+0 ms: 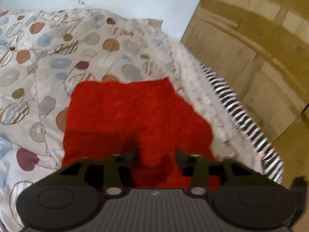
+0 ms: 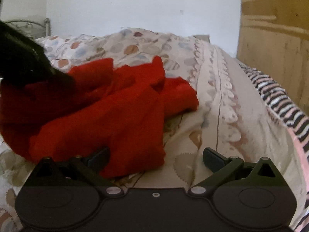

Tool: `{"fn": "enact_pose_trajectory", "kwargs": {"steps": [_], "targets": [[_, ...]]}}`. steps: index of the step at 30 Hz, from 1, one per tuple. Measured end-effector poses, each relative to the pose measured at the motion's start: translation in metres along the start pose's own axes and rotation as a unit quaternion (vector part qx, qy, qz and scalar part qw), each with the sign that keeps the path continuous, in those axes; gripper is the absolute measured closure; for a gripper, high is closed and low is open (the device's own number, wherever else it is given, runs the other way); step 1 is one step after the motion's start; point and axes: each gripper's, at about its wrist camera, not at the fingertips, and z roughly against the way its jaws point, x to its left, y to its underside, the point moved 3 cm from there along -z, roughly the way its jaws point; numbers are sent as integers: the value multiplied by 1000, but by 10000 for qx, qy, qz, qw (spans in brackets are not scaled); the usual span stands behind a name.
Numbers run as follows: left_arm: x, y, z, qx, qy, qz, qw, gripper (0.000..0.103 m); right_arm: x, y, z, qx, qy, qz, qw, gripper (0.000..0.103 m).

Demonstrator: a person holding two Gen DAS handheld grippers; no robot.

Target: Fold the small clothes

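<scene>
Red garment (image 2: 108, 104) crumpled on quilt (image 2: 212, 116) near striped edge. Left gripper (image 1: 156, 151) released above it; right gripper (image 2: 156, 156) spread, nothing grasped.

Home bedroom, bed with patterned quilt (image 1: 58, 58), metal headboard (image 2: 29, 26), white wall (image 2: 135, 5)

Bed (image 2: 222, 104), dotted quilt (image 1: 48, 61); rumpled red garment (image 1: 131, 116) on quilt.

The garment (image 1: 135, 116) is plain red. The quilt (image 1: 58, 58) is cream with blue, orange and maroon circles. Its edge cloth (image 1: 241, 119) is black-and-white striped.
</scene>
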Motion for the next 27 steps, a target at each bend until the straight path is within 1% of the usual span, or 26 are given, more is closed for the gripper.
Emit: {"fn": "enact_pose_trajectory", "kwargs": {"steps": [1, 2, 3, 5, 6, 8, 10, 12, 13, 14, 16, 17, 19, 21, 23, 25, 27], "targets": [[-3, 0, 6, -131, 95, -85, 9998, 23, 0, 1, -1, -35, -2, -33, 10000, 0], [-9, 3, 12, -318, 161, -249, 9991, 14, -1, 2, -1, -57, 0, -42, 10000, 0], [-14, 6, 16, -462, 138, -400, 9980, 11, -1, 3, -3, -78, 1, -47, 10000, 0], [-25, 16, 24, -750, -96, -781, 9941, 10, -1, 5, -3, -114, 1, -58, 9999, 0], [-31, 22, 28, -897, -234, -992, 9907, 9, -2, 5, -3, -130, -1, -51, 9999, 0], [-39, 31, 39, -1142, -511, -1274, 9839, 4, -2, 5, -3, -145, -20, -44, 9999, 0], [-42, 42, 54, -1449, -923, -1396, 9752, 1, -4, 5, -2, -144, -60, -56, 9999, 0], [-42, 52, 67, -1671, -1438, -1400, 9653, 1, -5, 4, 0, -144, -108, -60, 9998, 0], [-41, 58, 73, -1747, -1615, -1444, 9605, 1, -6, 3, 3, -197, -155, -101, 9996, 1], [-40, 63, 76, -1800, -1752, -1483, 9565, 1, -8, 2, 8, -343, -196, -190, 9990, 1], [-31, 71, 81, -1824, -1978, -1476, 9518, 0, -16, -2, 26, -891, -352, -473, 9943, 1], [-25, 74, 80, -1760, -2037, -1442, 9522, 0, -20, -6, 34, -1151, -443, -597, 9906, 1], [-7, 79, 73, -1460, -2117, -1316, 9573, 0, -24, -18, 41, -1420, -616, -696, 9855, 1], [7, 83, 63, -1229, -2128, -1207, 9618, 0, -25, -37, 38, -1386, -944, -677, 9835, 1], [18, 87, 55, -1066, -2139, -1229, 9632, 0, -24, -55, 30, -1360, -1294, -755, 9793, 1], [27, 89, 49, -922, -2155, -1293, 9635, 1, -21, -72, 19, -1267, -1687, -972, 9726, 1], [31, 88, 47, -900, -2058, -1368, 9648, 1, -14, -89, 7, -1112, -2177, -1204, 9621, 1]]}}
